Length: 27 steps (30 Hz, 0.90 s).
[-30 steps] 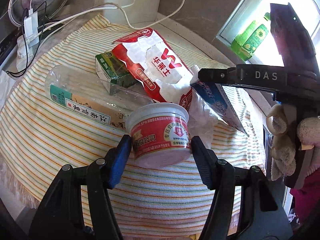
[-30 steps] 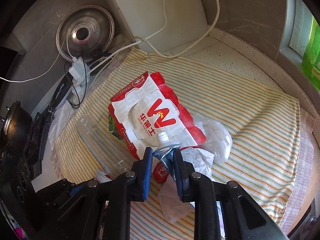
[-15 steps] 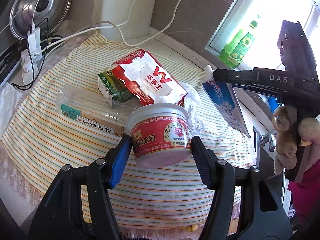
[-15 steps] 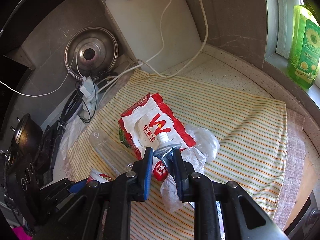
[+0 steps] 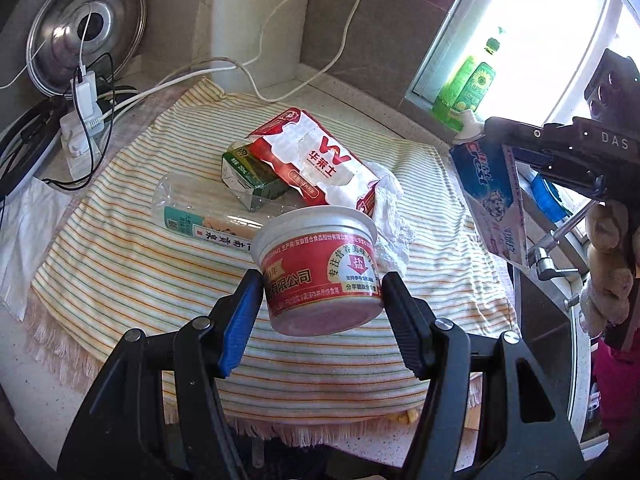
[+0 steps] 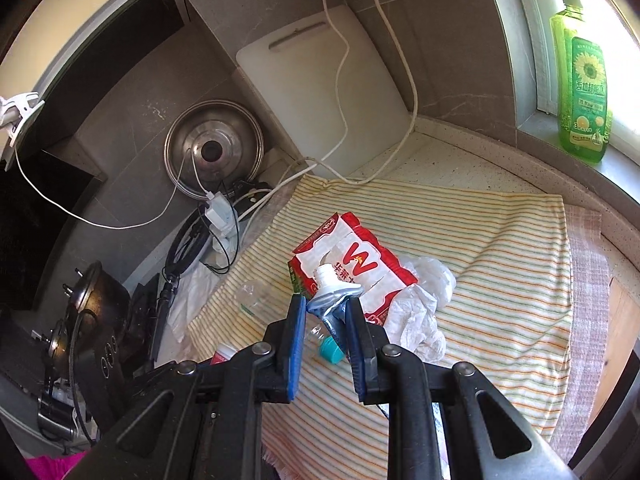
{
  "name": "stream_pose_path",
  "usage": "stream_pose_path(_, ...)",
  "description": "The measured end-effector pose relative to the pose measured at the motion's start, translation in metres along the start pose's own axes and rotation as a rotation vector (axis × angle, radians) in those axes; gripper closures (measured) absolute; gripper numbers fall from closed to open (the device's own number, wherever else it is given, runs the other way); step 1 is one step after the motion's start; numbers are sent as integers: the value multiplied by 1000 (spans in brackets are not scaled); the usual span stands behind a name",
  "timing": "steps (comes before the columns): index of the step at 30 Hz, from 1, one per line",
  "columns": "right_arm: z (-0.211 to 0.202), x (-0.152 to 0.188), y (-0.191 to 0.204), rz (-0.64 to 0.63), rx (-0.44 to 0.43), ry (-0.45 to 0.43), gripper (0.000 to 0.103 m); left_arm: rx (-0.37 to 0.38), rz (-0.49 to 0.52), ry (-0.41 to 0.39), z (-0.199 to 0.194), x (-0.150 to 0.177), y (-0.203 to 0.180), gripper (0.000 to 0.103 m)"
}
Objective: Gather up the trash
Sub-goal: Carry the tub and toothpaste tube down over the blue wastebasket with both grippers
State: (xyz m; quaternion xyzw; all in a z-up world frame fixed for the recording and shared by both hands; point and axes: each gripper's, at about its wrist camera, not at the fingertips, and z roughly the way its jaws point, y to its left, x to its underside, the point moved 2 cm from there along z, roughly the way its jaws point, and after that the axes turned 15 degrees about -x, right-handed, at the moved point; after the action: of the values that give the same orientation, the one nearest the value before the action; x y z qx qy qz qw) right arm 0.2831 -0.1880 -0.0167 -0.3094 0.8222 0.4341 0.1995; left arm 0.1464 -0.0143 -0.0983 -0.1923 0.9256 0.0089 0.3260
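Holding, left gripper [image 5: 322,304]: jaws stood about half open, clamped on the sides of a red-and-white tub [image 5: 320,266] raised above the striped cloth [image 5: 132,264].
Holding, right gripper [image 6: 322,318]: jaws stood nearly closed, pinching a flattened toothpaste tube [image 6: 334,300] near its white cap.
Remaining on cloth: a red-and-white carton [image 5: 320,168], a green box [image 5: 250,178], a clear bottle [image 5: 196,210] and crumpled white plastic [image 5: 394,224] lay touching together.
Windowsill: a green detergent bottle [image 6: 582,92] stood upright.

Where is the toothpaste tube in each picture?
Left wrist view: toothpaste tube at the right edge, hanging from the right gripper.
Right wrist view: tube low in the middle, pinched between the blue pads.
Shared landmark: red-and-white bag on the striped cloth.
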Motion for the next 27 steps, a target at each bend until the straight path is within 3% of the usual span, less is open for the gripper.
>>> stream_pose_path(27, 20, 139, 106, 135, -23, -11, 84, 44, 76, 91, -46, 100, 87, 40)
